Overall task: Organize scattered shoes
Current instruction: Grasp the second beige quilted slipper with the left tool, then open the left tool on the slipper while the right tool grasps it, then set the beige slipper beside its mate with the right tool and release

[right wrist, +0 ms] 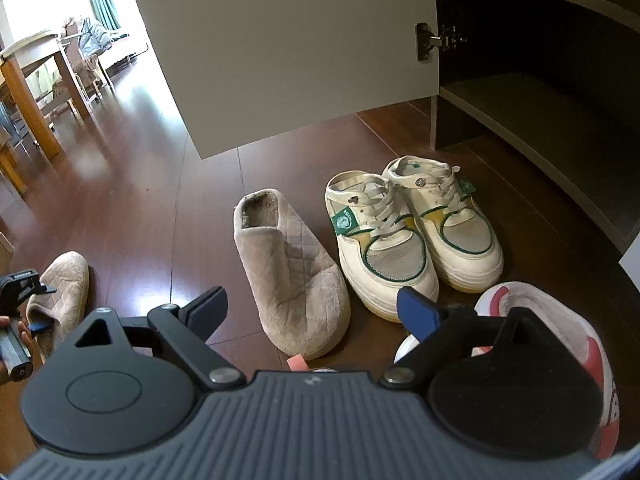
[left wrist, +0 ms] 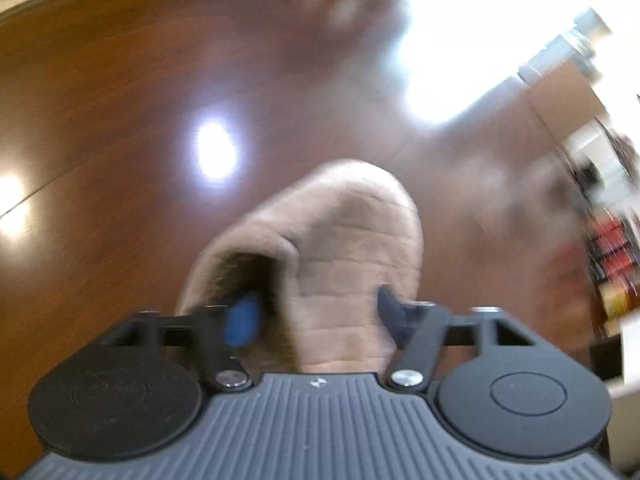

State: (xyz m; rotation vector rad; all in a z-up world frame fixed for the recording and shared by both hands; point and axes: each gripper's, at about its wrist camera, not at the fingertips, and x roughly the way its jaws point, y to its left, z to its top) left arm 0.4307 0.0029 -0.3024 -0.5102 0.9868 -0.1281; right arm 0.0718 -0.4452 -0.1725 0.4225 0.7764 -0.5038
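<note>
Beige quilted fuzzy slipper [left wrist: 320, 248] is pinched by the left gripper [left wrist: 316, 316], its mate [right wrist: 292, 268] lies ahead of the wide-open, empty right gripper [right wrist: 312, 312], beside paired white-green sneakers [right wrist: 416, 232], so sorting looks half done.

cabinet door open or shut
Open. The white cabinet door is swung out over the floor, its hinge is exposed, and beside it the dark shelves show, with no shoes visible inside.

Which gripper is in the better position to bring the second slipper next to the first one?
Left. The left gripper is already closed on that slipper; the right gripper is open and holds nothing.
</note>
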